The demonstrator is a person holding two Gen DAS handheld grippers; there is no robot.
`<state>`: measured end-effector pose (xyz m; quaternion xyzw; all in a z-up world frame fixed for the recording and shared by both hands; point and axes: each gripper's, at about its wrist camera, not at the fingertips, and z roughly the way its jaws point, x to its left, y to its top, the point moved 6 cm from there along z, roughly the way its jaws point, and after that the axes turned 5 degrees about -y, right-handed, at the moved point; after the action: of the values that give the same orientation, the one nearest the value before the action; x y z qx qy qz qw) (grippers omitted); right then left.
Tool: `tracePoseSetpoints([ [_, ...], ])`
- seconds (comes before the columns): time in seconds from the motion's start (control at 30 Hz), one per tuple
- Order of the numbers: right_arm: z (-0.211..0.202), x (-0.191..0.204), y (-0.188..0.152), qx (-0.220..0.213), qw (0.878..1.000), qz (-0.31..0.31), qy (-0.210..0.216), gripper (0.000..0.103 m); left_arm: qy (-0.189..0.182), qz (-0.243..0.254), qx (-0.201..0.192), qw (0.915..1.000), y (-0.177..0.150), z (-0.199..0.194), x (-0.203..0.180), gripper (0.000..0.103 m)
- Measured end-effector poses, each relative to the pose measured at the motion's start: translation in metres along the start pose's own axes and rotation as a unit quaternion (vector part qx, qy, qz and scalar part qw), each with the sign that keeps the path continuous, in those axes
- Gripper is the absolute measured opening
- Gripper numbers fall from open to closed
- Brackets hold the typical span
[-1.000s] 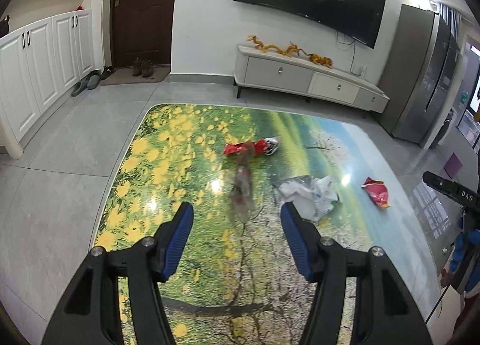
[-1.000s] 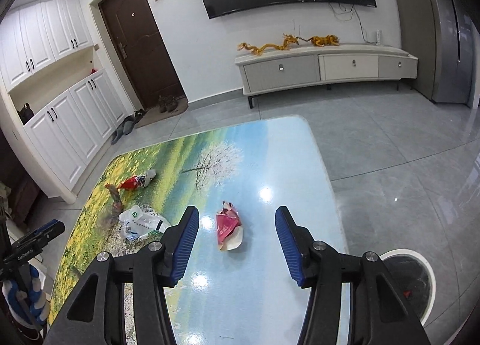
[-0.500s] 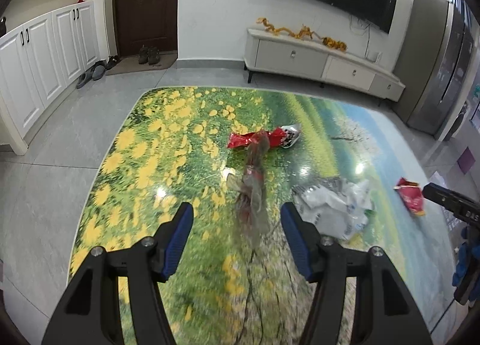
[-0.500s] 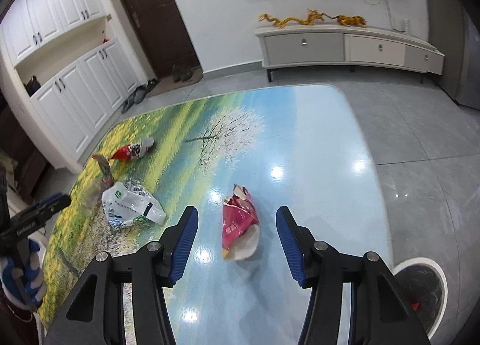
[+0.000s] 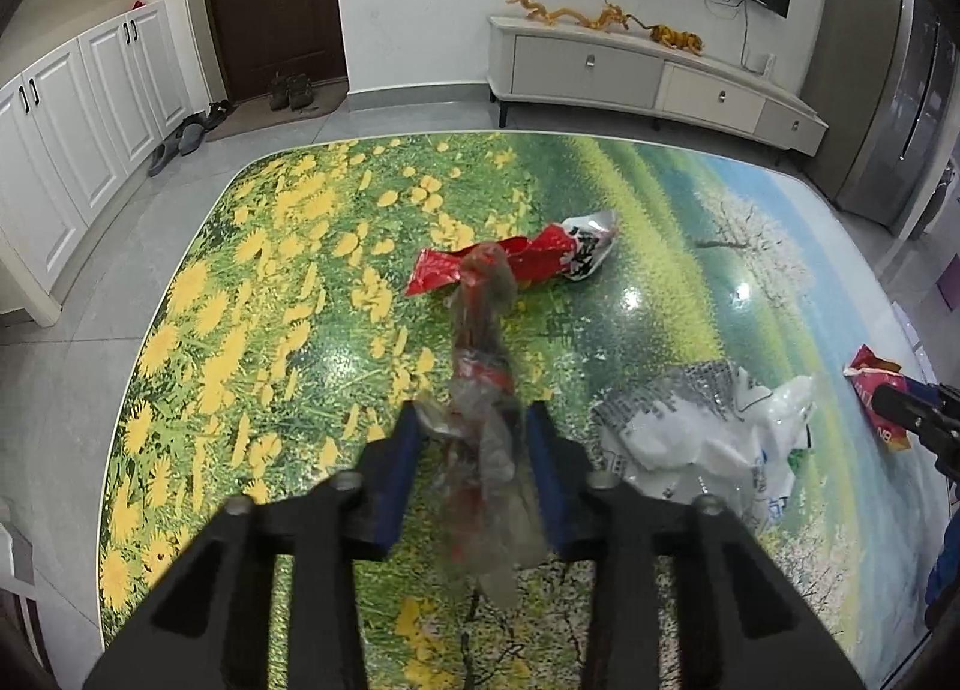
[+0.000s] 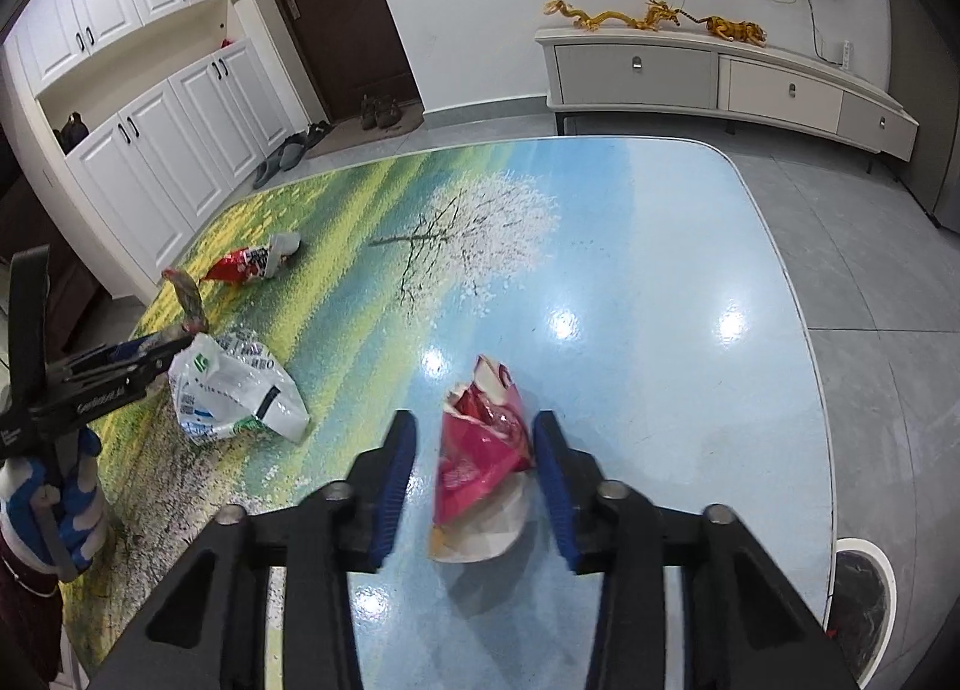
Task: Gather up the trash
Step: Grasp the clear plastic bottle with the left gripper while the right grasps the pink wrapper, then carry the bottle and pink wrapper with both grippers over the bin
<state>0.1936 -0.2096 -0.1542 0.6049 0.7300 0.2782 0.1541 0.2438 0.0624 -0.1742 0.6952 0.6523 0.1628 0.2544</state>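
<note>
A crumpled clear plastic wrapper [image 5: 480,330] with red print stands up from the picture-printed table [image 5: 270,282]. My left gripper [image 5: 474,426] is closing, and both blue pads press the wrapper's lower part. A pink snack bag [image 6: 480,450] lies on the blue end of the table between the fingers of my right gripper [image 6: 474,438]. That gripper is closing too: the right pad meets the bag and the left pad stands a little off it. A red wrapper [image 5: 540,258] and a white plastic bag [image 5: 702,438] lie loose.
A round, white-rimmed dark bin [image 6: 864,600] sits on the floor by the table's right corner. A low TV cabinet [image 6: 720,78] stands along the far wall. White cupboards [image 6: 180,150] and shoes [image 6: 294,150] line the left side beside the door.
Both grippers came down and forward toward the table and their jaws narrowed. The left now clamps the clear wrapper. The right now straddles the pink bag.
</note>
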Motion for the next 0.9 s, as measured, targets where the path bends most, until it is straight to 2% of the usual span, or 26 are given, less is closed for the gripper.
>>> tracePoseSetpoints([
  [0.2, -0.015, 0.009, -0.007, -0.010, 1.000, -0.012, 0.011, 0.026, -0.023, 0.003, -0.018, 0.9996, -0.006, -0.021, -0.006, 0.011],
  [0.53, -0.086, 0.007, -0.017, -0.064, 0.998, -0.009, 0.015, 0.024, -0.067, 0.026, -0.072, 0.9948, -0.015, -0.098, -0.040, 0.009],
  [0.77, -0.137, -0.026, -0.038, -0.095, 0.995, 0.022, -0.008, 0.024, -0.117, 0.058, -0.087, 0.9876, -0.023, -0.138, -0.096, 0.009],
  [0.9, -0.163, -0.065, -0.059, -0.106, 0.992, 0.055, -0.034, 0.024, -0.147, 0.090, -0.079, 0.9818, -0.026, -0.144, -0.144, 0.009],
])
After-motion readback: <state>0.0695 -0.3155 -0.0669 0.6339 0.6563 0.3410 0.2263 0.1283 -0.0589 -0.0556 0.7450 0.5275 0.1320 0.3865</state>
